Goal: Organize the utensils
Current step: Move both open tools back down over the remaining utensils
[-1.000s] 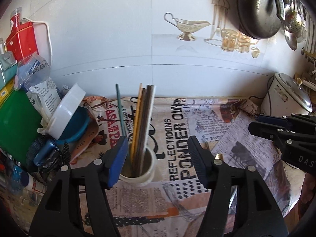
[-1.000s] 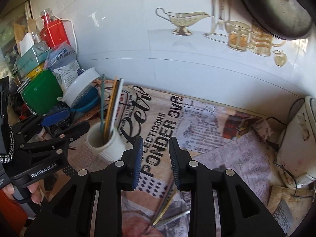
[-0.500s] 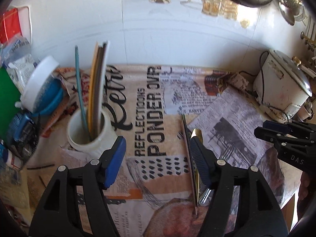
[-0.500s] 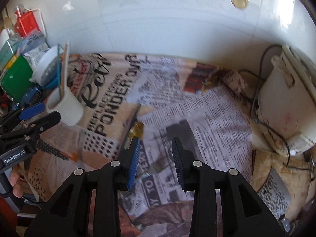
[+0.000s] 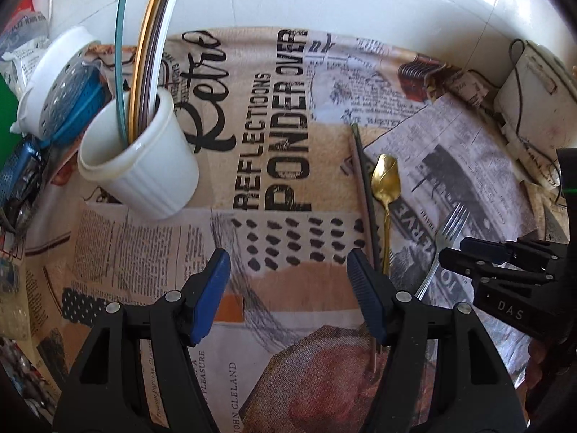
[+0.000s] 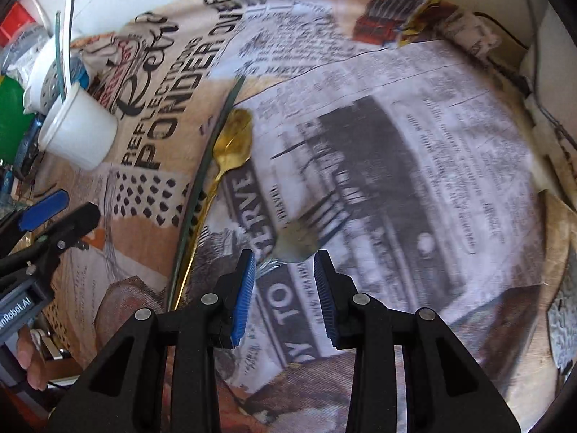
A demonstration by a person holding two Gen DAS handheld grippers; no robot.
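The right gripper (image 6: 285,290) stood with its jaws apart and empty, just above the fork (image 6: 306,232), which lay flat on the printed cloth (image 6: 414,144). The left gripper (image 5: 288,292) was wide apart too, holding nothing. Beside the fork lay a gold spoon (image 5: 386,187) and a dark stick (image 5: 366,195); the white cup (image 5: 144,166) stood well apart. The fork looked thin, stiff, light and slippery, best pinched across its handle.
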